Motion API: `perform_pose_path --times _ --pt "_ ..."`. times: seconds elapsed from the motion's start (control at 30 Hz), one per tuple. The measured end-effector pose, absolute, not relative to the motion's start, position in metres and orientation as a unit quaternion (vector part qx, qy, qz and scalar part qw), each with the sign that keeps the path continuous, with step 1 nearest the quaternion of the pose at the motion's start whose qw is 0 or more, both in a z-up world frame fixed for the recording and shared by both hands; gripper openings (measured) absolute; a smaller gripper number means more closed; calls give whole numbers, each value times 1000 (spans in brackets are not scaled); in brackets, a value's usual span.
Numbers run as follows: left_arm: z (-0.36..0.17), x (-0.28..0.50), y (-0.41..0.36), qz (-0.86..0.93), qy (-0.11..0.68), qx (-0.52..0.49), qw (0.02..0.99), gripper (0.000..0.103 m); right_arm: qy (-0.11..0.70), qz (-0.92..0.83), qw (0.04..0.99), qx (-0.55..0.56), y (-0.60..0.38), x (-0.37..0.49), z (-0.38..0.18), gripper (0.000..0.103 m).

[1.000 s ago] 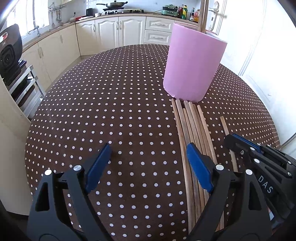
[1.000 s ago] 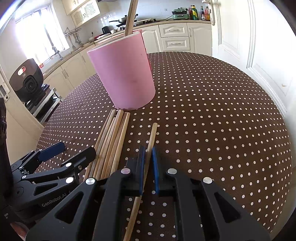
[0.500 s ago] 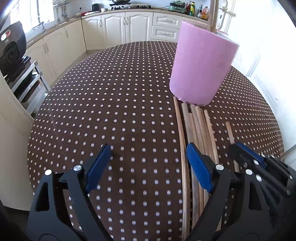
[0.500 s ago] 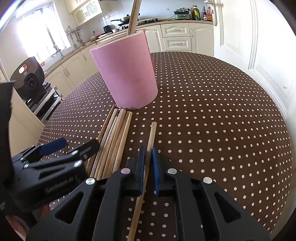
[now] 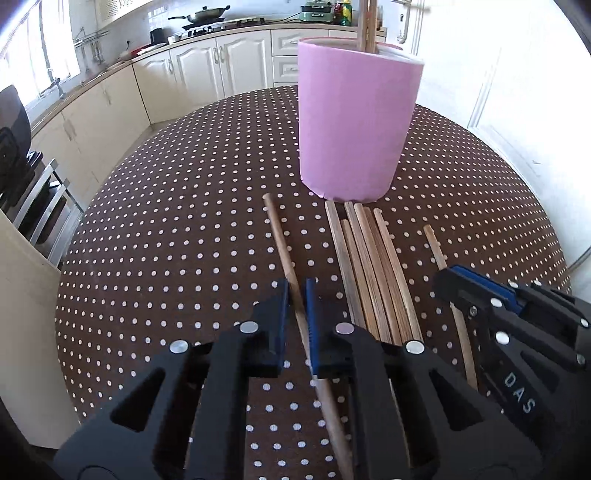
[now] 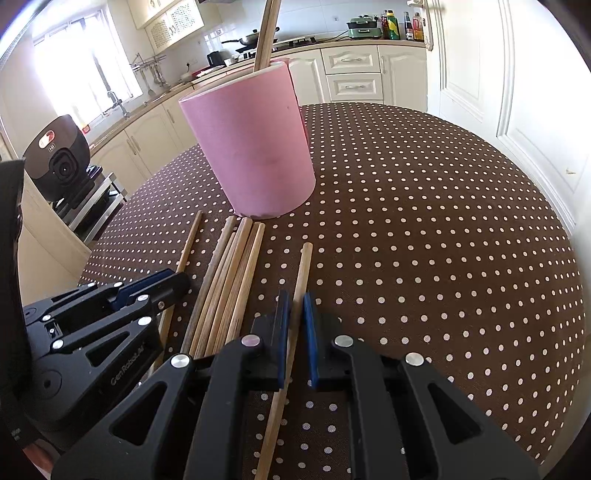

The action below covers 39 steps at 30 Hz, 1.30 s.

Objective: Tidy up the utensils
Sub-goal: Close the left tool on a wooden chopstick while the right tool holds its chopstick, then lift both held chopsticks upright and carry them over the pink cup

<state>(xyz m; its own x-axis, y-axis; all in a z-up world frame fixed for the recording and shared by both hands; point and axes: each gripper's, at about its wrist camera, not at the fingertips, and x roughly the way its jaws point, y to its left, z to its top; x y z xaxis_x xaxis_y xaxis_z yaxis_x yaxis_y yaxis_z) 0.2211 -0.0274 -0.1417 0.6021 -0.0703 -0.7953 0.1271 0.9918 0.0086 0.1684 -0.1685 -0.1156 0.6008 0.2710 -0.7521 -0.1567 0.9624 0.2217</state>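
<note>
While most of the chopsticks point(image 5: 373, 273) lie side by side in a bundle on the dotted tablecloth point(image 5: 177, 236), two have been singled out — one in each gripper. The left gripper point(image 5: 294, 295) is clenched on a darker chopstick point(image 5: 280, 240) just left of the bundle; the right gripper point(image 6: 295, 306) is clenched on a paler chopstick point(image 6: 303, 266) just right of it. The bundle's far ends reach the foot of the pink cup point(image 6: 255, 147), which stands upright with two chopsticks point(image 6: 266, 33) already in it.
</note>
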Motion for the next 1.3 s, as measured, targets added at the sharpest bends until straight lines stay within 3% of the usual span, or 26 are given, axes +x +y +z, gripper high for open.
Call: perform_pose_path --times 0.5,0.77,1.3 --pt "-141 173 -2 -88 460 -1 884 7 422 152 894 -2 -160 147 -117 7" --pt "-142 185 -13 -70 456 4 887 10 425 141 894 -11 -156 142 -119 7" --pt "-141 198 6 -71 429 -29 900 6 417 152 893 77 -183 153 -115 5"
